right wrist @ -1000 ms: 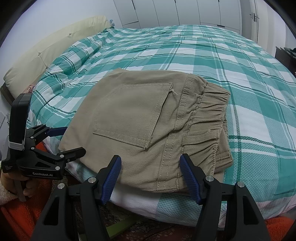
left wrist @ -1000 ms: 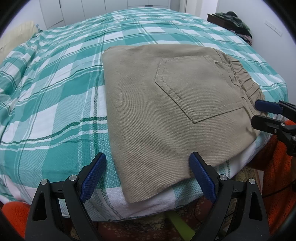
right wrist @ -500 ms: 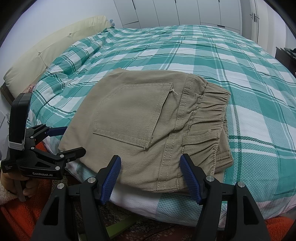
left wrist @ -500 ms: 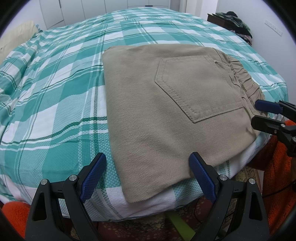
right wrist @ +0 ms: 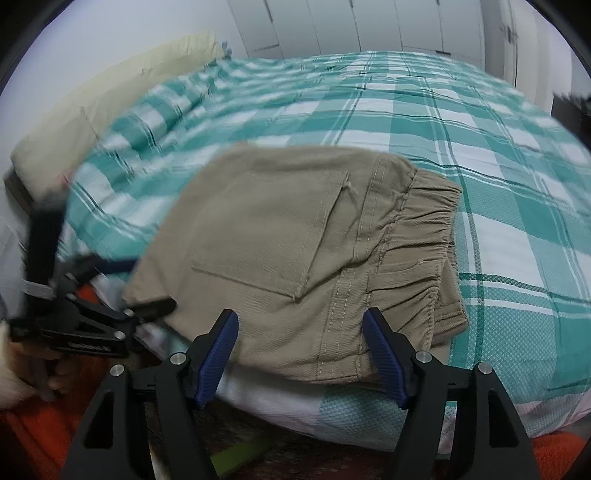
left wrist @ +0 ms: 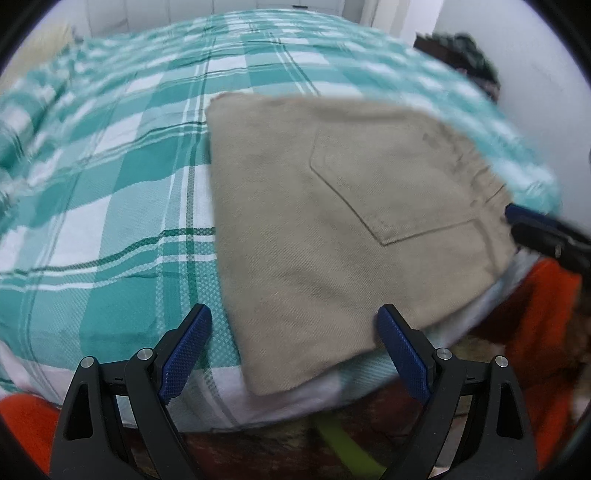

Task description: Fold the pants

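The khaki pants (left wrist: 332, 221) lie folded into a compact square near the front edge of the bed, back pocket up; in the right wrist view (right wrist: 295, 251) the elastic waistband is on the right. My left gripper (left wrist: 291, 354) is open and empty just off the near corner of the pants. My right gripper (right wrist: 301, 354) is open and empty in front of the waistband side. The right gripper shows at the right edge of the left view (left wrist: 543, 232), and the left gripper at the left of the right view (right wrist: 92, 295).
The bed has a green and white plaid cover (left wrist: 110, 184). A cream pillow (right wrist: 110, 103) lies at the head. Orange cloth (left wrist: 546, 314) hangs below the bed edge. White wardrobe doors (right wrist: 351, 26) stand behind. Dark clothes (left wrist: 461, 51) sit on a far stand.
Both views are now blurred with motion. Both grippers have shifted slightly back and down from the pants. The pants have not moved.
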